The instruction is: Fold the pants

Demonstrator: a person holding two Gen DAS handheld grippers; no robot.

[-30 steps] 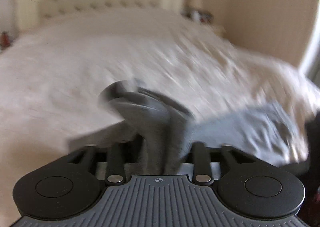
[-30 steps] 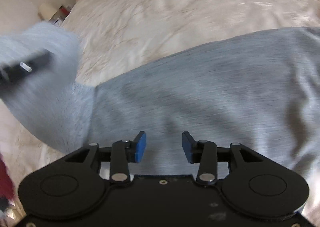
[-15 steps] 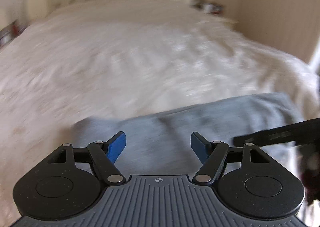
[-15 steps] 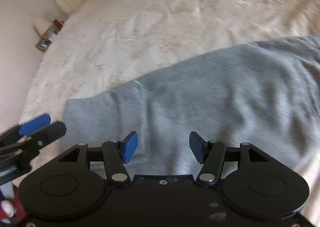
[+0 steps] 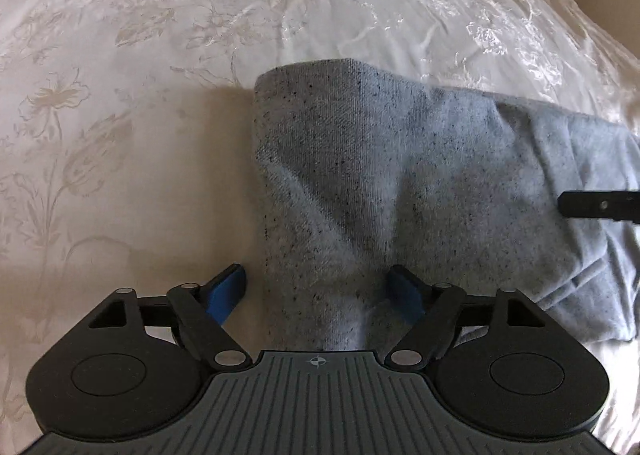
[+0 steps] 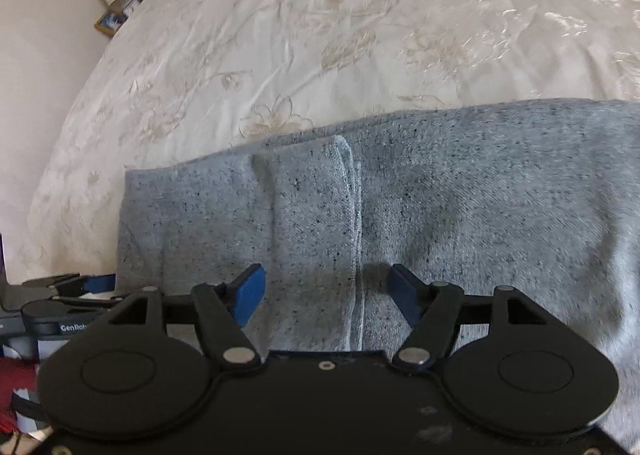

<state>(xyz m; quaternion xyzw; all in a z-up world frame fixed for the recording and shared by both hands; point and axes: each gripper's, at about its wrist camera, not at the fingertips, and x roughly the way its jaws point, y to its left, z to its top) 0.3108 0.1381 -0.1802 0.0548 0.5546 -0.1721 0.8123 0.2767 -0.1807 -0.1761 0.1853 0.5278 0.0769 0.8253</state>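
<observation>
Setting: a cream satin bedspread with embroidered flowers [image 5: 120, 103] is seen covering a wide bed, wrinkled and glossy toward the far side.
Pants: a pair of heather-grey speckled knit pants [image 5: 360, 159] is laid flat on the bedspread, folded over on itself, with a rounded folded edge at the left end in the left wrist view.
Hem: a stitched pale hem edge [image 6: 352, 215] is shown running up the upper layer of cloth in the right wrist view, lying on the layer beneath.
Left gripper: the black left gripper with blue pads [image 5: 318, 291] is held pointing steeply down over the left end of the pants; its jaws are opening, and a raised ridge of grey cloth is seen between them without being pressed by either pad. One blue pad is placed over bare bedspread just beside the cloth edge.
Right gripper: the black right gripper with blue pads [image 6: 326, 295] is likewise tilted down over the pants; its jaws are opening, the hem edge is seen between them, and nothing is gripped.
Bedside: a small cluttered bedside shelf [image 6: 120, 7] is glimpsed against the wall at upper left, its contents too small to be told.
</observation>
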